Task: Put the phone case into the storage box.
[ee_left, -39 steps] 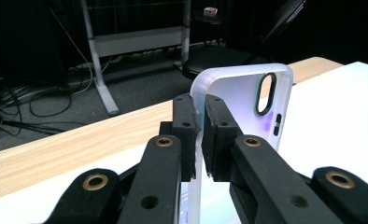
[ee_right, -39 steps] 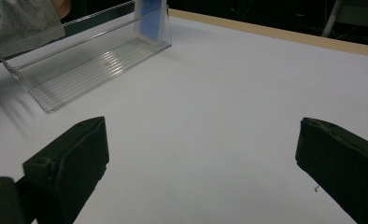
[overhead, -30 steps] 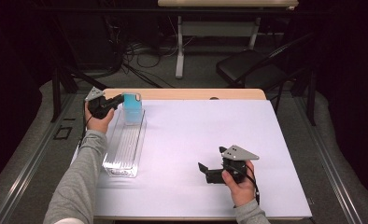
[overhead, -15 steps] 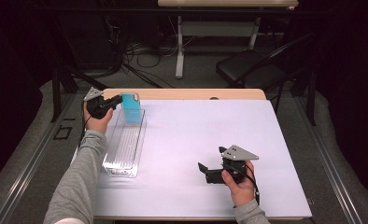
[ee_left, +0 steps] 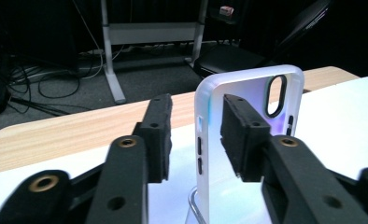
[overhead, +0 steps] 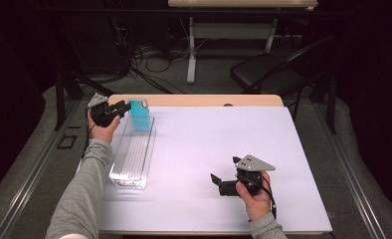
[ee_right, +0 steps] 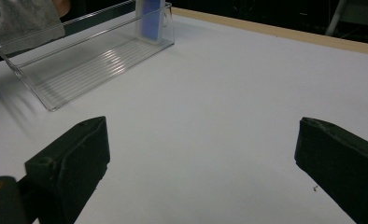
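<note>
A blue phone case with a clear rim (overhead: 139, 122) stands upright at the far end of a clear plastic tray (overhead: 129, 169) on the left of the white table. My left gripper (overhead: 124, 107) reaches it from the left. In the left gripper view the case (ee_left: 247, 88) has its side edge between the pads. The jaws have just been opening, and a gap shows between the left pad (ee_left: 159, 135) and the case. My right gripper (overhead: 218, 183) rests low on the table near the front right. It (ee_right: 205, 154) is open wide, with bare table between its pads.
The tray (ee_right: 79, 70) runs front to back along the table's left side, with the case (ee_right: 149, 18) at its far end. A wooden strip (overhead: 199, 100) edges the table's far side. Beyond it are a folding chair (overhead: 263, 74), a desk frame and floor cables.
The left jaws have parted from the case, which now stands on its own in the tray's far end. Neither hand has shifted.
</note>
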`<state>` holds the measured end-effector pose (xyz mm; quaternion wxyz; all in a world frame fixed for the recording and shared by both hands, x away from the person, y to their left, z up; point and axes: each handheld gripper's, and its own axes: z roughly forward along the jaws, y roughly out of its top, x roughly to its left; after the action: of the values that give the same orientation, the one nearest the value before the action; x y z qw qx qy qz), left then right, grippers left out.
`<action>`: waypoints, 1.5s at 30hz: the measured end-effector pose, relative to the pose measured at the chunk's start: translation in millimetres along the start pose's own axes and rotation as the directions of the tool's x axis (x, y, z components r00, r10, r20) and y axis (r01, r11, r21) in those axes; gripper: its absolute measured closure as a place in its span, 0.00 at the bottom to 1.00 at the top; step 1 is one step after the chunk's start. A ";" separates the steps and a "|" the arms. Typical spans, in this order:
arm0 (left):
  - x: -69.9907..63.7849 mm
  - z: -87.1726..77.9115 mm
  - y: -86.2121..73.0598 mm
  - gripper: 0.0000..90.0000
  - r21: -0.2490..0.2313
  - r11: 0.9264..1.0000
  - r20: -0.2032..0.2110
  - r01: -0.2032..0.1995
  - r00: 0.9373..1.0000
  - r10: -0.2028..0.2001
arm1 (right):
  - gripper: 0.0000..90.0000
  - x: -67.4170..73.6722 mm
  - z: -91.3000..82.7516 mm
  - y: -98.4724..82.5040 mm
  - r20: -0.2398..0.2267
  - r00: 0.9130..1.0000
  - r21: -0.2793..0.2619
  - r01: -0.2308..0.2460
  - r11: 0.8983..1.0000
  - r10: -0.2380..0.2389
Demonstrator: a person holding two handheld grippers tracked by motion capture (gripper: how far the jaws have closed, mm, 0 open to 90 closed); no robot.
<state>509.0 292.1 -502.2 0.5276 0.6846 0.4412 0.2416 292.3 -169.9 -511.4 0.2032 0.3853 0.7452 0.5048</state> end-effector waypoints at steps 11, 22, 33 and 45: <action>-2.5 -2.4 2.1 0.57 0.001 1.000 -0.007 -0.002 1.000 0.002 | 0.04 0.5 0.1 0.1 -0.005 1.000 -0.003 -0.002 1.000 0.002; -6.8 -6.4 4.3 0.53 0.008 1.000 -0.015 -0.014 1.000 0.014 | 0.04 -0.1 -1.3 0.4 -0.008 1.000 0.001 -0.003 1.000 0.003; -9.5 -19.3 1.4 0.44 -0.009 0.999 -0.022 -0.035 0.999 0.035 | 0.04 -1.5 -0.8 0.7 -0.019 1.000 0.003 0.008 1.000 -0.008; -25.4 -40.3 10.0 0.37 0.039 0.996 -0.026 -0.077 0.997 0.078 | 0.04 -10.7 -5.4 2.2 -0.022 1.000 -0.013 0.007 1.000 -0.008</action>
<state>467.8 290.2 -476.3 0.4987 0.7076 0.4259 0.2631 296.0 -181.1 -508.2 0.1995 0.3756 0.7456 0.5131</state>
